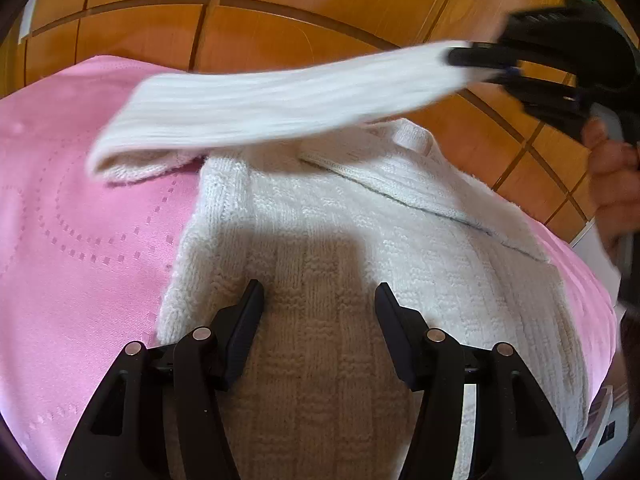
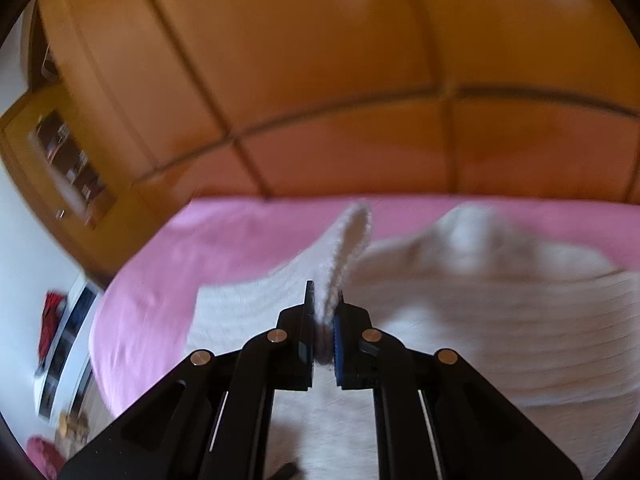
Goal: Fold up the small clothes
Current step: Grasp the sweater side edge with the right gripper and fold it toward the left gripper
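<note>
A cream knitted sweater (image 1: 360,220) lies spread on a pink bed cover (image 1: 80,220). My left gripper (image 1: 319,300) hovers open low over the sweater's body, with knit fabric under the gap and nothing pinched. One sleeve (image 1: 260,108) is lifted off the bed and stretched to the right, where my right gripper (image 1: 476,66) is shut on its end. In the right wrist view the right gripper (image 2: 324,304) clamps the sleeve (image 2: 340,248) between its pads, above the sweater (image 2: 480,300). This view is blurred.
A wooden wardrobe (image 1: 280,8) stands just behind the bed. A person's hand (image 1: 612,168) holds the right gripper's handle. At the left of the right wrist view are an open shelf (image 2: 68,160) and a low white unit (image 2: 68,340) with small items.
</note>
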A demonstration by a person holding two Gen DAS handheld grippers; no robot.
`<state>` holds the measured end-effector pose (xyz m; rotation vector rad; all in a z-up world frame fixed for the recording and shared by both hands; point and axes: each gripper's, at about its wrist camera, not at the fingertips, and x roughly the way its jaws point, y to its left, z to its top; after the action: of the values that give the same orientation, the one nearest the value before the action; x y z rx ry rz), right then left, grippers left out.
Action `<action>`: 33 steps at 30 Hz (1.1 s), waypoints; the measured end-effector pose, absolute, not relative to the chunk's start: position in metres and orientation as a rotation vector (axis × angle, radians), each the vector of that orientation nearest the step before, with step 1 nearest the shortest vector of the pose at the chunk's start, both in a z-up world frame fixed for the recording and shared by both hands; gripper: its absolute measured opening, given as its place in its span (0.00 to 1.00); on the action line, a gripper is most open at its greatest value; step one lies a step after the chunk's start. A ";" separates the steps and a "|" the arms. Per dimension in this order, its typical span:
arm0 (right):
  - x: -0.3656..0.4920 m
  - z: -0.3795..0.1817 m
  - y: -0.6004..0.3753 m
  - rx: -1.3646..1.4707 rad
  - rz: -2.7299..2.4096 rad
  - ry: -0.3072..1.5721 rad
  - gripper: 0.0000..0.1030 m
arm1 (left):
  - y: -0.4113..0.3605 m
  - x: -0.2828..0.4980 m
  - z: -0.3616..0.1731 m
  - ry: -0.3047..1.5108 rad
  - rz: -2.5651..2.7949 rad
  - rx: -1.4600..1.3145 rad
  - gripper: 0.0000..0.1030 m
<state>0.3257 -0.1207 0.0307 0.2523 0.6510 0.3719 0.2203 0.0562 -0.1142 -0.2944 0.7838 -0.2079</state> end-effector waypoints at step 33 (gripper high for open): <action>0.319 -0.085 -0.311 0.383 -0.052 0.784 0.06 | 0.155 0.326 -0.110 0.745 0.012 -0.883 0.73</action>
<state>0.3187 -0.3114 -0.0849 0.3833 0.7838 -0.0518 0.3260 0.1554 -0.1097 -0.8835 0.7449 0.0122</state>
